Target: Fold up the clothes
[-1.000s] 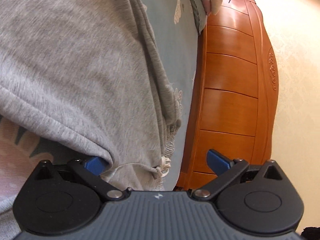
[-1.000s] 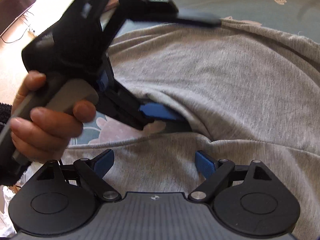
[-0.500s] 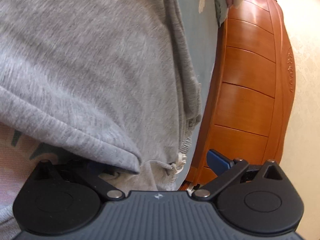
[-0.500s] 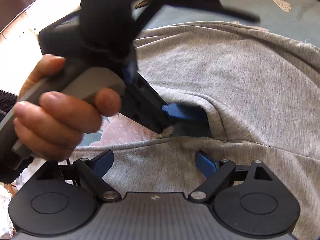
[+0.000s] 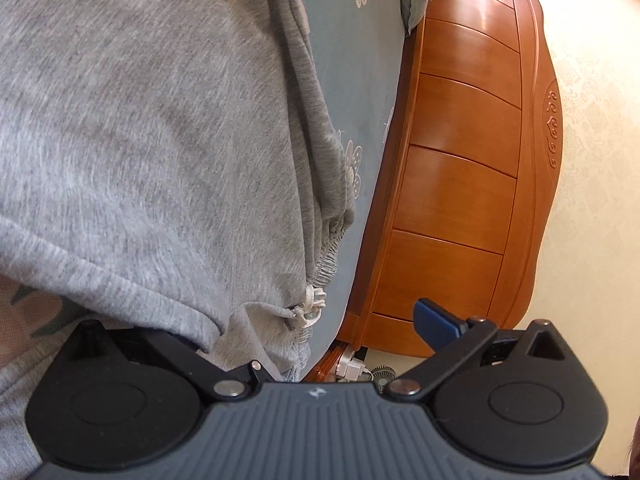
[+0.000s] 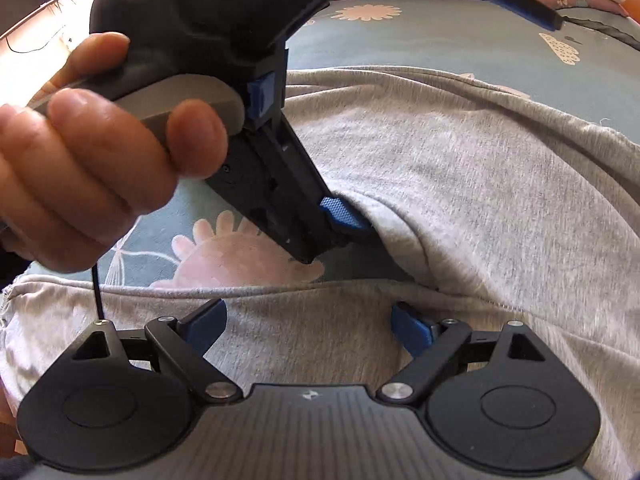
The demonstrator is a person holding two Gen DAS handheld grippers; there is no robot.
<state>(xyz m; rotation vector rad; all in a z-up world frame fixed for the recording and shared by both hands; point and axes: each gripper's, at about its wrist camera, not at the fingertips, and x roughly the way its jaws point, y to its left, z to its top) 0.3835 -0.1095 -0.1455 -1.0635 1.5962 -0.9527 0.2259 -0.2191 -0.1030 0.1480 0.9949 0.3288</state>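
Nearest the right wrist camera, the right gripper (image 6: 308, 326) hangs over the grey sweatpants (image 6: 460, 184), its two blue pads spread wide with only flat grey cloth below the gap; nothing is pinched between them. The cloth under it is a band of the sweatpants running across the lower part of this view, with a frayed edge at the far left.

Just beyond that band a patch of the bedsheet (image 6: 240, 256) shows, blue-grey with a pink flower print. Above that patch a hand (image 6: 92, 168) grips the grey handle of the left gripper (image 6: 400, 104). One of its blue fingertips (image 6: 340, 212) is tucked under a raised fold of the sweatpants, where the cloth humps up off the sheet. The other finger reaches far up across the top of the view, well apart from the first, so these jaws stand wide open and the fold merely rests over the lower finger.

In the left wrist view the same grey cloth drapes over that gripper's left-hand finger and hides its pad, while the pad on the other side (image 5: 436, 322) stands bare in the air. A little further on lies the gathered waistband, with a knotted white drawstring (image 5: 310, 310) beside the hem. The rest of the sweatpants spread away across the bed, filling the left of this view.

Past the edge of the sheet stands the glossy wooden bed frame (image 5: 460, 184), with a pale patterned wall (image 5: 592, 160) behind it.
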